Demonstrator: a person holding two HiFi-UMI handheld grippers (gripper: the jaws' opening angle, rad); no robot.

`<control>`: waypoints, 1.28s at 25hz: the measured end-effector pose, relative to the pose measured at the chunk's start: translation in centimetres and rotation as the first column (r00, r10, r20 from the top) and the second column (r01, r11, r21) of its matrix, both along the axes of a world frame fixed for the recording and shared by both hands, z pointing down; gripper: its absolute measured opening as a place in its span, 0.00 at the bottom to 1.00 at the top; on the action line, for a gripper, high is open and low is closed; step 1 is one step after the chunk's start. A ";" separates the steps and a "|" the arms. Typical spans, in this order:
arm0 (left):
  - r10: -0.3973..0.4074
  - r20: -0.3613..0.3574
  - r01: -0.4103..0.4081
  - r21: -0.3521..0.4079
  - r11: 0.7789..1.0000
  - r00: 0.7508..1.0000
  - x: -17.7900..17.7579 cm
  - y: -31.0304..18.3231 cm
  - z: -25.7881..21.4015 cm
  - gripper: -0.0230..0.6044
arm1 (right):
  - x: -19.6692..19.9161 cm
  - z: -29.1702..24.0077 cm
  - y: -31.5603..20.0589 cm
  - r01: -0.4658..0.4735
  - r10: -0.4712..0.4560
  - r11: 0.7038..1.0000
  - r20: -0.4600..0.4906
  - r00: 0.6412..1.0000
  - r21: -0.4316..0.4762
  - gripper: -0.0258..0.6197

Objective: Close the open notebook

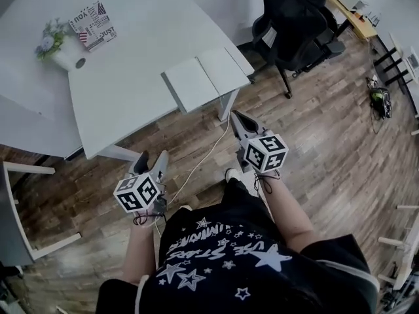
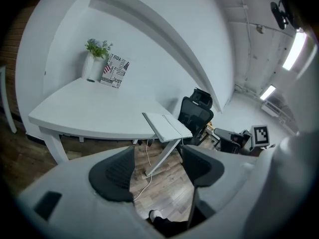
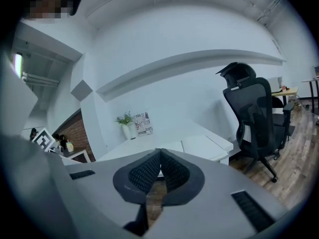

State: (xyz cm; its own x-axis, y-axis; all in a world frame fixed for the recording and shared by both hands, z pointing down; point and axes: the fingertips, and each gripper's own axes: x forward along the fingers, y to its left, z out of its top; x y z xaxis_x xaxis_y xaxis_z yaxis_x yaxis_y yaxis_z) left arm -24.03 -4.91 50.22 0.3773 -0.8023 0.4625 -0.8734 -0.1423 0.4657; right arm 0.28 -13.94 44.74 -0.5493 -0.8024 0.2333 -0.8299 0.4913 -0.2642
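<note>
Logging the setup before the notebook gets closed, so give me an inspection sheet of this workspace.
Surface: white table, mostly bare.
Job's things: notebook lying open at the table's near corner.
Clutter: potted plant and printed card at the far corner.
Grippers: left gripper open, empty; right gripper shut, empty; both short of the table.
Cables: white cable running from under the table across the floor.
Surroundings: wooden floor, black office chair beside the table.
</note>
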 end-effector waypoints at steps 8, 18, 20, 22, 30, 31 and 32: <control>-0.163 0.007 0.163 -0.036 0.986 0.987 4.9 -5.0 -0.1 0.51 | 3.7 0.3 -9.0 0.162 -0.162 0.987 0.015 0.987 -0.017 0.05; -0.293 -0.022 0.291 -0.073 0.954 0.956 8.7 -8.3 -0.2 0.51 | 5.4 2.4 -12.7 0.315 -0.312 0.946 0.045 0.949 -0.082 0.05; -0.298 -0.030 0.294 -0.087 0.952 0.954 8.9 -8.8 0.1 0.51 | 5.1 2.8 -13.1 0.321 -0.317 0.943 0.055 0.947 -0.093 0.05; -0.298 -0.042 0.293 -0.103 0.951 0.954 8.9 -9.5 0.8 0.51 | 4.9 3.3 -13.3 0.322 -0.317 0.941 0.060 0.946 -0.102 0.05; -0.293 -0.111 0.273 -0.166 0.947 0.950 8.7 -13.4 4.1 0.52 | 4.9 4.5 -15.0 0.297 -0.297 0.947 0.021 0.955 -0.125 0.05; -0.291 -0.113 0.269 -0.175 0.947 0.950 8.6 -13.8 4.4 0.52 | 4.8 4.5 -15.4 0.292 -0.292 0.948 0.017 0.956 -0.128 0.05; -0.290 -0.118 0.266 -0.182 0.947 0.950 8.5 -14.2 4.8 0.53 | 4.7 4.6 -15.7 0.289 -0.290 0.948 0.013 0.957 -0.131 0.05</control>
